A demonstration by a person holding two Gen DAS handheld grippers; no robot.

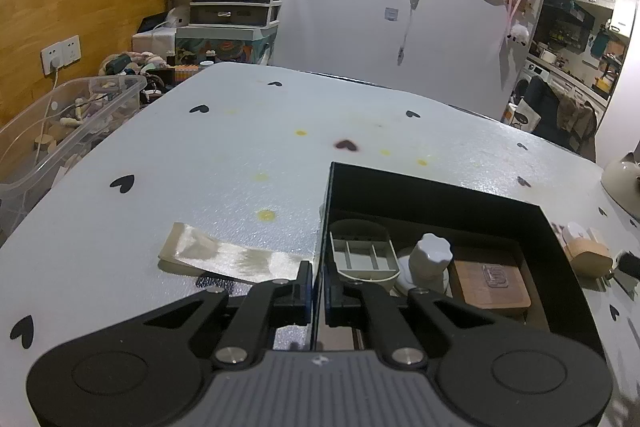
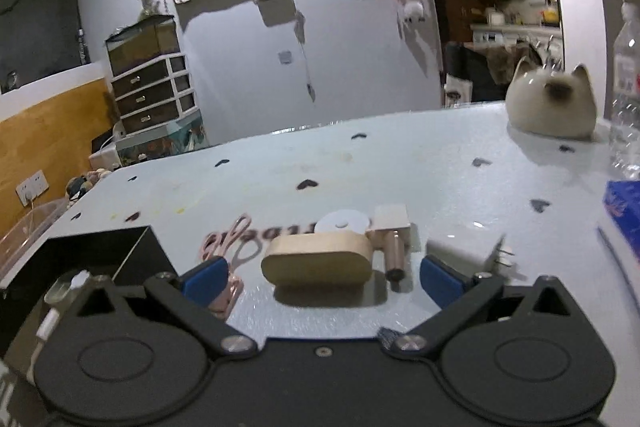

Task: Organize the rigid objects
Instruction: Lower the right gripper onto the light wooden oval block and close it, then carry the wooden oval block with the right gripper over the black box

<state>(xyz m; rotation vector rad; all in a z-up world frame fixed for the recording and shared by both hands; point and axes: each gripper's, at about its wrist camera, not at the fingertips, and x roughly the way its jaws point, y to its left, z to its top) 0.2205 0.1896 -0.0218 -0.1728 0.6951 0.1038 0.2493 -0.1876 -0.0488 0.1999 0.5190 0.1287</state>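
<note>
A black open box (image 1: 532, 227) sits on the white heart-print table (image 1: 224, 163). It holds a grey divided tray (image 1: 364, 255), a white knobbed bottle (image 1: 430, 259) and a wooden board (image 1: 490, 283). My left gripper (image 1: 319, 293) is shut on the box's left wall. My right gripper (image 2: 320, 277) is open, its blue pads on either side of a wooden oval case (image 2: 318, 263) lying on the table, not touching it. Around the case lie pink scissors (image 2: 226, 247), a white disc (image 2: 346, 221), a rose-gold tube (image 2: 394, 255) and a white plug adapter (image 2: 464, 251). The box corner also shows in the right wrist view (image 2: 120, 247).
A shiny tan strip (image 1: 228, 257) lies left of the box. A cat-shaped ceramic pot (image 2: 552, 103), a water bottle (image 2: 626, 99) and a blue box (image 2: 624, 211) stand at the table's right. A clear storage bin (image 1: 60, 131) sits off the left edge.
</note>
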